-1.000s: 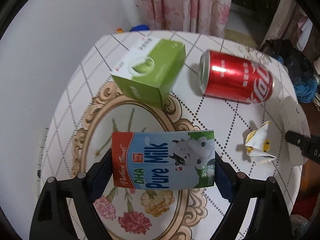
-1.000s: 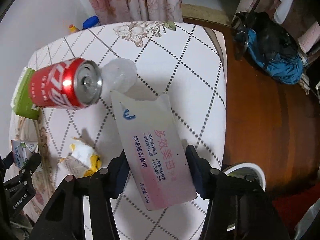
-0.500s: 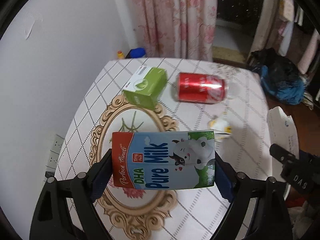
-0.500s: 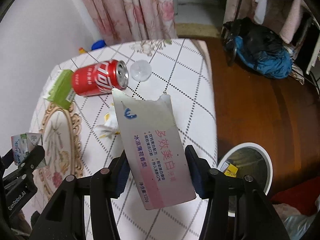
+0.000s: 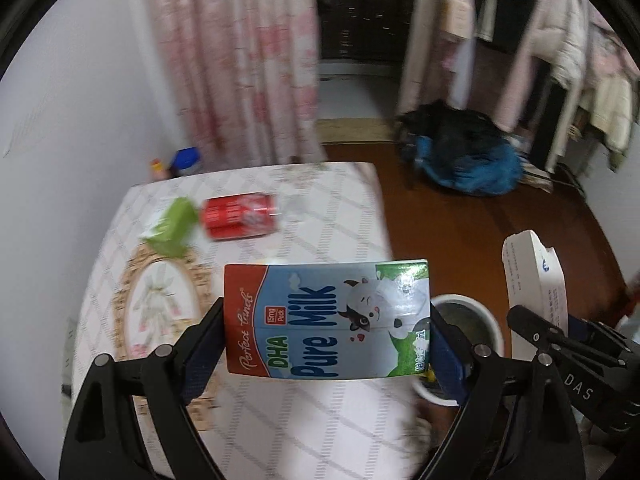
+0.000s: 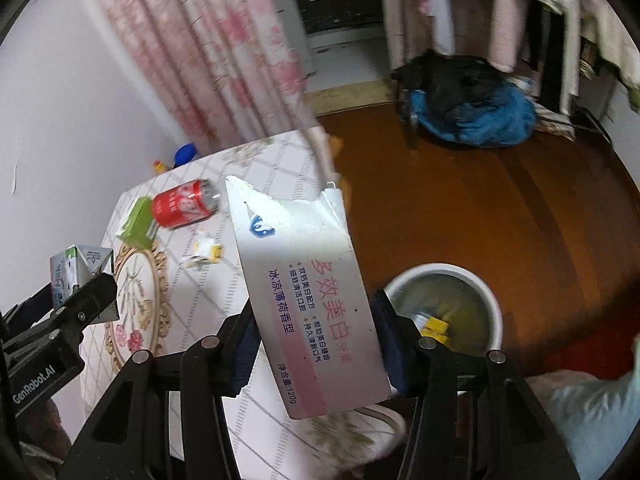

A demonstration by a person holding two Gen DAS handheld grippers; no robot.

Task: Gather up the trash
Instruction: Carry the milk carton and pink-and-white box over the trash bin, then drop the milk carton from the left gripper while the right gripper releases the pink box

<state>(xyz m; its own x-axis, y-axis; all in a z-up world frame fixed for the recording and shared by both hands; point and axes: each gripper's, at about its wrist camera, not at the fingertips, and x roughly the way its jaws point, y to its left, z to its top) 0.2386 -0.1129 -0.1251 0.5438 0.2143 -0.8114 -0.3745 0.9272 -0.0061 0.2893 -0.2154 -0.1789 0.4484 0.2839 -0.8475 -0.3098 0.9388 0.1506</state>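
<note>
A lived-in room in a home.
You're facing pink floral curtains (image 5: 236, 60), clothes (image 5: 560, 40) hanging on a rack, a blue bag (image 6: 476, 116) slumped on the brown wood floor (image 6: 500, 208), and a table (image 5: 328, 224) under a patterned cloth beside a white bin (image 6: 444, 276).

Brown floor (image 6: 500, 208) around the white bin (image 6: 496, 312) lies open — table edge (image 6: 320, 148) crowds its left side.

Pink floral curtain (image 5: 236, 64), white wall (image 5: 76, 92), brown floor (image 6: 500, 208).
</note>
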